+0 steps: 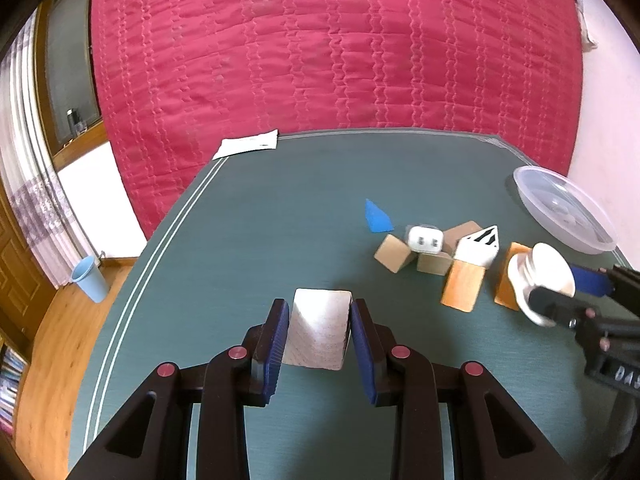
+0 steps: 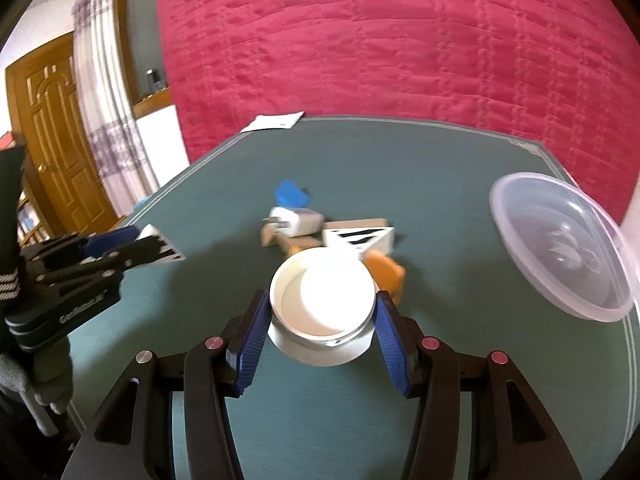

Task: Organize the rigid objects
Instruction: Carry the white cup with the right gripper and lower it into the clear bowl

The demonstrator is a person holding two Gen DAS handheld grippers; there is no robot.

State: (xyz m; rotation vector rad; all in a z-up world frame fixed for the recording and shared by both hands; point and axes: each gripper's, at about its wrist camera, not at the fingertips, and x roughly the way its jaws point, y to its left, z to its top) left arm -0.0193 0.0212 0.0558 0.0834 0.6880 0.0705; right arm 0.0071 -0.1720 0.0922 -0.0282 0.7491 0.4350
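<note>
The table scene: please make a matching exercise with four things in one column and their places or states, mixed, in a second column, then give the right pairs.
Things:
1. pale wooden block
2. white jar
3. clear plastic bowl
4. white charger plug

Places or states:
A. empty, at the right side of the table
B. lying on top of the pile of blocks
C. gripped in the right tool
D. gripped in the left tool

Pairs: 1-D, 2-C, 3-A, 4-B
</note>
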